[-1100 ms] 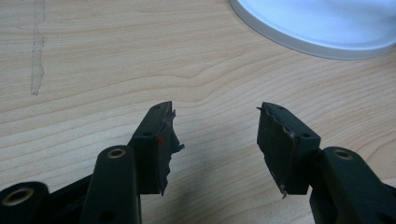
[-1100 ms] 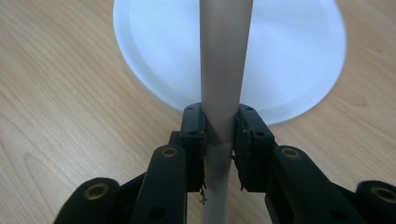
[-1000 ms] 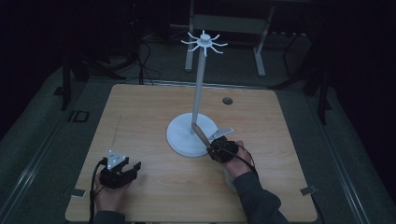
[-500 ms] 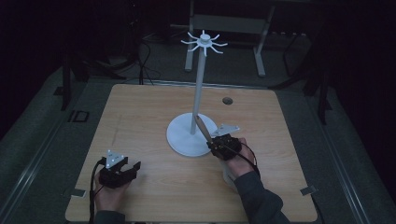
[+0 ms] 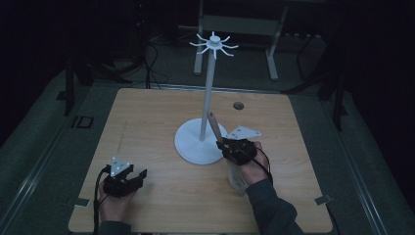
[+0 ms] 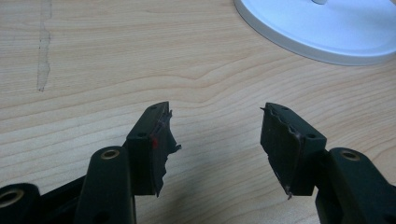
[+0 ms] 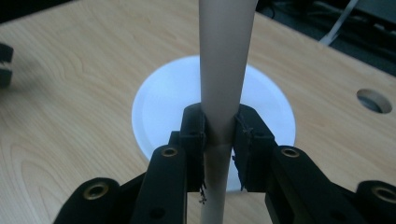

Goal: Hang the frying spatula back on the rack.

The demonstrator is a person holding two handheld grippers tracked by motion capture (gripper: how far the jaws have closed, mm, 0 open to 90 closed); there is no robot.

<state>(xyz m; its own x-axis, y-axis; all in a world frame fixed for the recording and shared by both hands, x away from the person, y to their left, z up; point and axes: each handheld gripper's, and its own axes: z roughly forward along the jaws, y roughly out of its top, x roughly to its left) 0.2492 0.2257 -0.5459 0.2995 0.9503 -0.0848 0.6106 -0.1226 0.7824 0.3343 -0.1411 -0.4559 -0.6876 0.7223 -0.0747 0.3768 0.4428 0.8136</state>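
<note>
- Right gripper [image 7: 219,140]: clamped on a pale stick [image 7: 223,74], jaws pressing its two sides partway along, the longer part rising up and away from the jaws, a short end passing back below them.
- Stick [image 5: 215,128]: held tilted just in front of the gripper [image 5: 226,145], over the near edge of the white stand base [image 5: 192,147] and beside the stand's post [image 5: 207,93].
- Handling, judged: likely light and stiff; smooth rounded surface, so apt to slip or swivel in the jaws; better held nearer the middle than at an end.
- Left gripper [image 6: 217,135]: jaws spread wide with nothing between them, bare table [image 6: 93,60] below, rim of the stand base ahead and to the right; resting well apart from the stand in the high view [image 5: 139,175].
- Pads [image 6: 161,140]: torn and ragged at the edges, hence less sure grip.
- Containers: none seen; spoked top of the stand [image 5: 214,44] bare.
</note>
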